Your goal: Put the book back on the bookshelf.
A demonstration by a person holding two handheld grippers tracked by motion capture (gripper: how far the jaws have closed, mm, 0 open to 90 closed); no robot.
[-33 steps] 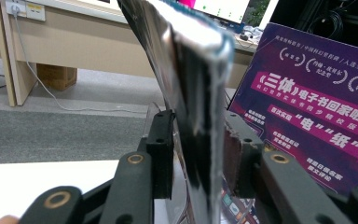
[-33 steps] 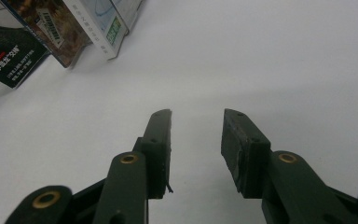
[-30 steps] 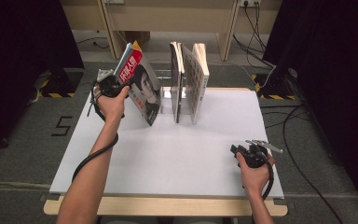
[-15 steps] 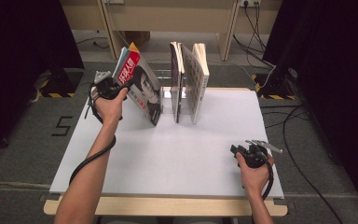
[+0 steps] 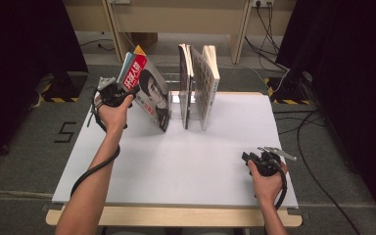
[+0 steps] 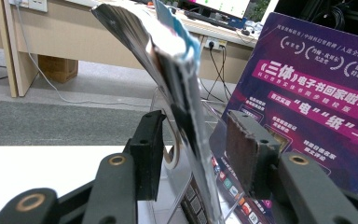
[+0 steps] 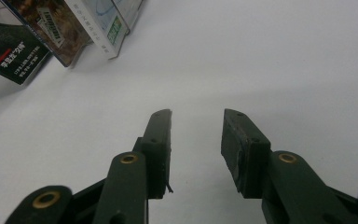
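White table (image 5: 176, 166) | two upright books (image 5: 198, 85) beside leaning magazine (image 5: 149, 93)

A magazine (image 5: 149, 95) leans at the table's (image 5: 176, 166) far edge, left of two upright books (image 5: 198, 85) in a clear stand (image 5: 176, 105). The left gripper (image 5: 111, 93) is at the magazine's left; the right gripper (image 5: 262, 161) rests near the right front corner.

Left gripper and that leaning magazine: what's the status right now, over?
Left gripper jaws just opening, magazine between them, unpinched. Magazine leans on clear stand beside two upright books. Right gripper open, resting on table.
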